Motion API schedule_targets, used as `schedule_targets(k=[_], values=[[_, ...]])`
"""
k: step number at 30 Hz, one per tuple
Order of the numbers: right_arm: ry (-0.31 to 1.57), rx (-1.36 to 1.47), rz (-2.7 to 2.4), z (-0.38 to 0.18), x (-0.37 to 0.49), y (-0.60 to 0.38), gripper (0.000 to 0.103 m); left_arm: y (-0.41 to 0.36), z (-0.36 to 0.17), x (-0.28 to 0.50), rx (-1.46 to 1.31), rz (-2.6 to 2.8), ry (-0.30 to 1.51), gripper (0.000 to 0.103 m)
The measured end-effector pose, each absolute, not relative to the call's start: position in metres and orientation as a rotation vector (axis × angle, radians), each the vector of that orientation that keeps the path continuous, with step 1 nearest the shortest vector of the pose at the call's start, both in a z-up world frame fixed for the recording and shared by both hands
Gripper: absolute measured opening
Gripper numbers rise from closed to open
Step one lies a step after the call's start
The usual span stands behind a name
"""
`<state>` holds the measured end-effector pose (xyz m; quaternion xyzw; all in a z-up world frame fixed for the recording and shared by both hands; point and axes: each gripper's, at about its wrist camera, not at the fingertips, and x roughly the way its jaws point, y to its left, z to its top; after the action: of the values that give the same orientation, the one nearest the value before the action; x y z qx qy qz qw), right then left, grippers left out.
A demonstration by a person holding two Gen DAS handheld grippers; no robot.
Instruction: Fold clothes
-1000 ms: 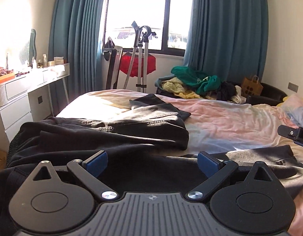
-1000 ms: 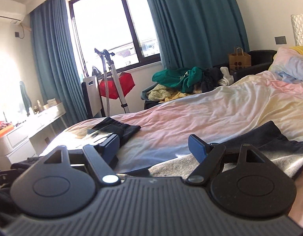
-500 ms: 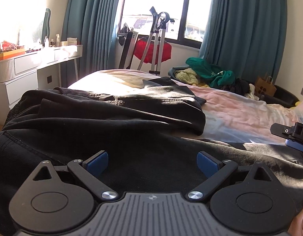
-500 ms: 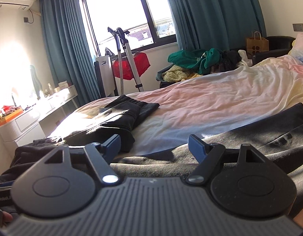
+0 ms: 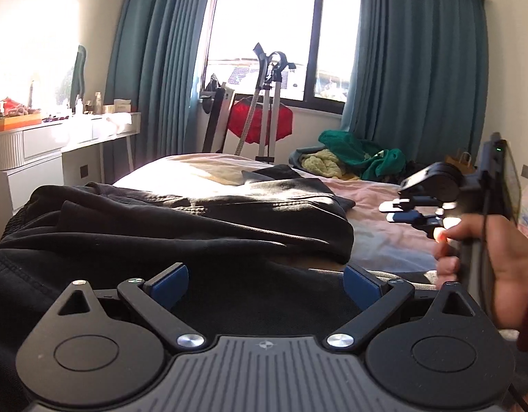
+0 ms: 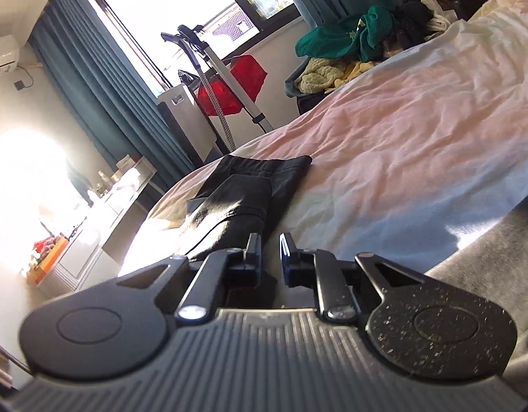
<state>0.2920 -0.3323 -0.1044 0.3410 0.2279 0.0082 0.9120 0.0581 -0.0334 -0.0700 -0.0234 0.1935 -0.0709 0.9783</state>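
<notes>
A black garment (image 5: 181,226) lies spread and partly folded over the near end of the bed. My left gripper (image 5: 265,279) is open, its blue pads low over the black cloth, holding nothing. My right gripper (image 6: 270,252) is tilted, its jaws nearly closed with a small gap and nothing between them. It also shows in the left wrist view (image 5: 401,211), held in a hand above the sheet. A folded black piece (image 6: 250,189) lies on the bed beyond it. A grey garment (image 6: 497,250) lies at the right.
The bed (image 6: 418,137) has a pale pink and white sheet. A white desk (image 5: 58,137) stands at the left. A garment steamer (image 5: 269,103) and a chair piled with green and yellow clothes (image 5: 353,158) stand by the window.
My right gripper has narrowed from wide open to nearly shut, tilted and risen off the grey garment. My left gripper stayed open and moved slightly over the black garment.
</notes>
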Motion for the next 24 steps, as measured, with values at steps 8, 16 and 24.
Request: schedule_targets(k=[8,16,24], values=[[0.513,0.888,-0.037,-0.171,0.426,-0.342,0.045,-0.004,-0.111,0.101,-0.255,-0.163,0.519,0.098],[0.476,0.726,-0.062,-0.166,0.471,-0.328,0.006,0.007,-0.128,0.112,-0.313,-0.156,0.5,0.098],[0.358,0.636,-0.17,-0.103,0.414,-0.363,0.005,0.018,-0.115,0.106,-0.349,-0.11,0.488,0.098]])
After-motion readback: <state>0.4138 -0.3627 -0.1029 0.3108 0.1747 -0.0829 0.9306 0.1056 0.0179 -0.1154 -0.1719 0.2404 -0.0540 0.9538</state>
